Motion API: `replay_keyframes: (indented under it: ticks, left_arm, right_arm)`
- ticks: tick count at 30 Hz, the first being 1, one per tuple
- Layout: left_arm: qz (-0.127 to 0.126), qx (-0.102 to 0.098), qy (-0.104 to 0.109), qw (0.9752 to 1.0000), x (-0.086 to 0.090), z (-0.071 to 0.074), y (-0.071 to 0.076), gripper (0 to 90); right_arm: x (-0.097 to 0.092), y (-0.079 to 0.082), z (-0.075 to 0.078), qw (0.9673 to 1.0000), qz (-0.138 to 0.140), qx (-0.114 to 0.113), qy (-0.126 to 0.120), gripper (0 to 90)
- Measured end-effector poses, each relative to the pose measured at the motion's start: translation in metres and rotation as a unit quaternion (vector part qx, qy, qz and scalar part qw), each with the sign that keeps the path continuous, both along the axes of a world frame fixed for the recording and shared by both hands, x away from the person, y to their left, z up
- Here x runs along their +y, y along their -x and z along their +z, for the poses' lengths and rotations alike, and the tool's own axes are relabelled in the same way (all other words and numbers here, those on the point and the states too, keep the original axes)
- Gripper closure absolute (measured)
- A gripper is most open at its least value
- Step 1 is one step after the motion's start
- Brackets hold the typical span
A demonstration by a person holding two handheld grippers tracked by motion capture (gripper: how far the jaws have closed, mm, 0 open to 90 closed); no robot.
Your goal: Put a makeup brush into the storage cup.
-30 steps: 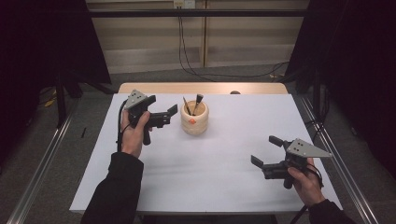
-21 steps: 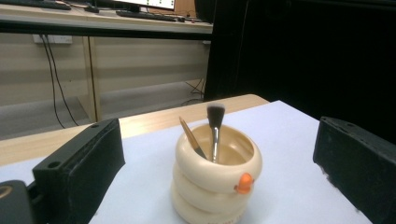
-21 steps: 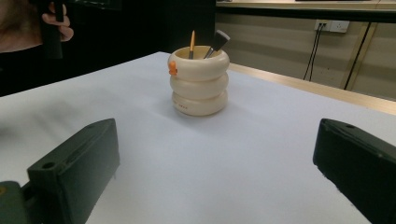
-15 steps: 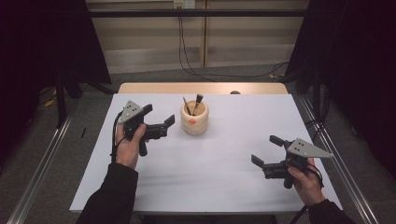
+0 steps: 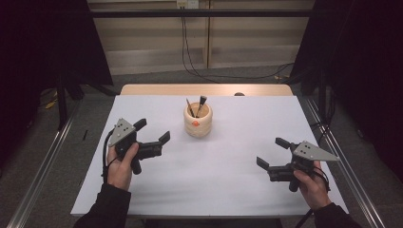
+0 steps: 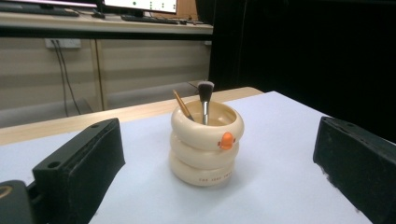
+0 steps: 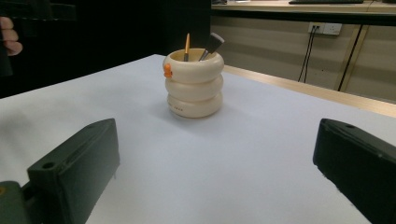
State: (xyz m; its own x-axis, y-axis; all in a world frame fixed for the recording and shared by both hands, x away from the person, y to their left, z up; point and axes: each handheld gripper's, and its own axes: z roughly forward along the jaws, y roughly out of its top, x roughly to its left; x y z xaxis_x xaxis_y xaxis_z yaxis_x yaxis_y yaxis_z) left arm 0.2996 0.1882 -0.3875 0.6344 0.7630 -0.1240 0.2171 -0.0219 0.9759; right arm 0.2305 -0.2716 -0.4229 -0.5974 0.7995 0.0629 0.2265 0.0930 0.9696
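The cream holder (image 5: 197, 120), a stack of three rounded rings with a small orange knob on its side, stands upright on the white table (image 5: 214, 180), toward the far middle of the sheet. Two brushes (image 5: 201, 102) lean inside it, a thin orange-handled one and a dark-bristled one.

The left gripper (image 5: 153, 133) sits at about 8 o'clock from the holder, near it but clear of it, its jaws spread wide and pointing toward the holder with nothing between them. In the left gripper view the holder (image 6: 206, 143) stands centred in the gap between the two black jaws, well beyond their tips.

The right gripper (image 5: 272, 152) is at about 4 o'clock from the holder, well apart from it, near the table's right edge. Its jaws gape wide too and grasp nothing. In the right gripper view the holder (image 7: 194, 84) stands farther off, left of centre.
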Motion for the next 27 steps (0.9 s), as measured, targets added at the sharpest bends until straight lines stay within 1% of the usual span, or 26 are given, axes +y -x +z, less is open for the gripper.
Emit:
replay_keyframes:
  ticks: [3,5,6,7,9,10,13,14,17,19,20,21,23,24,25,26,27]
  left_arm:
    - [-0.004,0.004,0.018,0.9998,0.004,-0.001,0.008,1.8]
    - [-0.005,0.0,0.004,1.0,0.006,-0.003,0.013,1.7]
    - [-0.002,-0.001,0.0,1.0,0.007,-0.003,0.016,1.7]
    - [-0.006,-0.001,0.004,1.0,0.009,-0.005,0.018,1.7]
    - [-0.005,-0.004,0.002,1.0,0.012,-0.005,0.023,1.7]
    - [-0.002,-0.006,-0.002,1.0,0.012,-0.006,0.025,1.7]
    - [-0.008,-0.009,-0.019,0.9998,0.016,-0.008,0.033,1.7]
    - [-0.002,-0.009,-0.021,0.9997,0.017,-0.009,0.036,1.8]
    - [0.007,-0.002,-0.016,0.9998,0.023,-0.013,0.043,1.7]
    - [0.004,-0.001,-0.016,0.9999,0.026,-0.018,0.048,1.7]
    - [0.007,0.001,-0.02,0.9998,0.028,-0.02,0.05,1.7]
    - [0.014,0.0,-0.016,0.9998,0.03,-0.023,0.053,1.7]
    - [0.017,-0.001,-0.013,0.9998,0.033,-0.027,0.057,1.7]
    - [0.016,0.002,-0.006,0.9999,0.033,-0.029,0.058,1.7]
    - [0.018,0.004,-0.012,0.9998,0.035,-0.03,0.059,1.7]
    - [0.022,0.003,-0.011,0.9997,0.036,-0.031,0.06,1.7]
    - [0.018,0.002,-0.013,0.9998,0.037,-0.031,0.061,1.7]
  right_arm:
    - [0.0,0.0,0.0,1.0,-0.002,0.0,-0.002,0.3]
    - [0.0,0.0,-0.001,1.0,-0.001,0.001,-0.001,0.3]
    - [0.0,0.001,-0.001,1.0,-0.002,0.0,0.0,0.3]
    - [0.0,0.0,-0.001,1.0,-0.002,0.0,0.0,0.3]
    - [-0.001,0.001,-0.001,1.0,-0.003,0.0,0.0,0.3]
    - [-0.001,0.001,-0.001,1.0,-0.004,0.001,0.001,0.3]
    - [-0.001,0.001,-0.001,1.0,-0.003,-0.001,0.0,0.3]
    - [-0.001,0.001,-0.001,1.0,-0.003,-0.001,0.0,0.3]
    - [-0.001,0.002,-0.001,1.0,-0.006,-0.001,0.002,0.3]
    - [-0.002,0.002,-0.001,1.0,-0.006,0.001,0.002,0.3]
    - [-0.002,0.003,-0.002,1.0,-0.006,0.0,0.002,0.3]
    - [-0.002,0.003,-0.002,1.0,-0.008,-0.001,0.003,0.3]
    - [-0.003,0.004,-0.002,1.0,-0.007,-0.001,0.004,0.3]
    - [-0.004,0.004,-0.002,1.0,-0.009,-0.002,0.002,0.3]
    - [-0.004,0.004,-0.002,0.9999,-0.011,-0.002,0.002,0.3]
    - [-0.004,0.005,-0.002,0.9999,-0.013,-0.002,0.002,0.4]
    - [-0.005,0.005,-0.002,0.9999,-0.011,-0.001,0.002,0.4]
